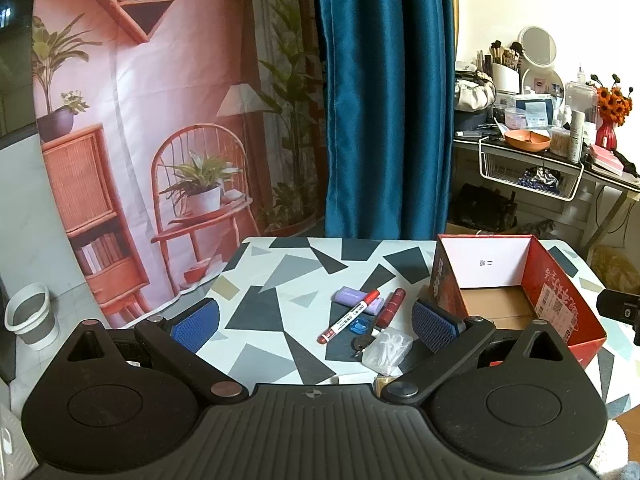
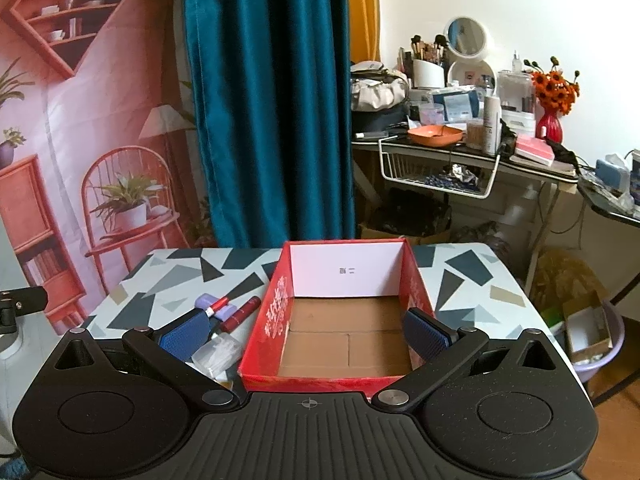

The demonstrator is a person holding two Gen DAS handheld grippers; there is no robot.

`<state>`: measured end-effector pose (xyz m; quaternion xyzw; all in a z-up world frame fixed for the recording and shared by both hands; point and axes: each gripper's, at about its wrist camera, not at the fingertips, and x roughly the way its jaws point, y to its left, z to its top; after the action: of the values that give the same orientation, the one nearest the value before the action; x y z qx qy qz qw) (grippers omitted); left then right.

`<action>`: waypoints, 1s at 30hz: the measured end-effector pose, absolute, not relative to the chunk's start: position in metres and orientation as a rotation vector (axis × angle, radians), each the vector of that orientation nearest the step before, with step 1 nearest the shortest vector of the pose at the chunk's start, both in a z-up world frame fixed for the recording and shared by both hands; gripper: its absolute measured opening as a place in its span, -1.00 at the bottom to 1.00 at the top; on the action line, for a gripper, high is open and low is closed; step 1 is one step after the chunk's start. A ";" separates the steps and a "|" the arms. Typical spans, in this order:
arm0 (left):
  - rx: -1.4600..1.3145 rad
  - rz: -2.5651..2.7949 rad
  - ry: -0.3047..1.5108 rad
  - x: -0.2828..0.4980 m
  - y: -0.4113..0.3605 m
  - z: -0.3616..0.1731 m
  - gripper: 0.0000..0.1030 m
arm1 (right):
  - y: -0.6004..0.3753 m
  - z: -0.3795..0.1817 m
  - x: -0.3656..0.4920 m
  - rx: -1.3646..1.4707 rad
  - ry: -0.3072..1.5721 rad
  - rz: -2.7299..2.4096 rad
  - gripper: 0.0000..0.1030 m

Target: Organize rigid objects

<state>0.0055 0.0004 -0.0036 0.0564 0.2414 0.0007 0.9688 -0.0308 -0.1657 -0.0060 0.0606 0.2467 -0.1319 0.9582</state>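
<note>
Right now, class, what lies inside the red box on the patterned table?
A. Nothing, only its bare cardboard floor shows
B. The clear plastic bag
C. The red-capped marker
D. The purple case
A: the red box shows only a bare cardboard floor, while the marker, purple case and plastic bag all lie on the table to its left.

A lived-in home room: a cluttered vanity (image 2: 460,148) with a round mirror (image 2: 466,36), makeup brushes (image 2: 426,50) and a red vase (image 2: 550,124) of orange flowers, a teal curtain (image 2: 264,100), a printed backdrop (image 1: 160,140).
</note>
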 end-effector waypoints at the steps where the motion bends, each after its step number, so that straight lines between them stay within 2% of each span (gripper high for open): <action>1: 0.115 0.005 0.484 0.005 0.001 -0.004 1.00 | -0.165 -0.006 -0.030 0.123 0.502 -0.267 0.99; 30: 0.124 0.010 0.462 0.003 0.001 -0.007 1.00 | -0.165 -0.005 -0.032 0.123 0.497 -0.280 0.99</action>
<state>0.0034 0.0012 -0.0073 0.0614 0.2287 0.0048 0.9715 -0.0316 -0.1650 -0.0051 0.0607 0.2448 -0.1381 0.9578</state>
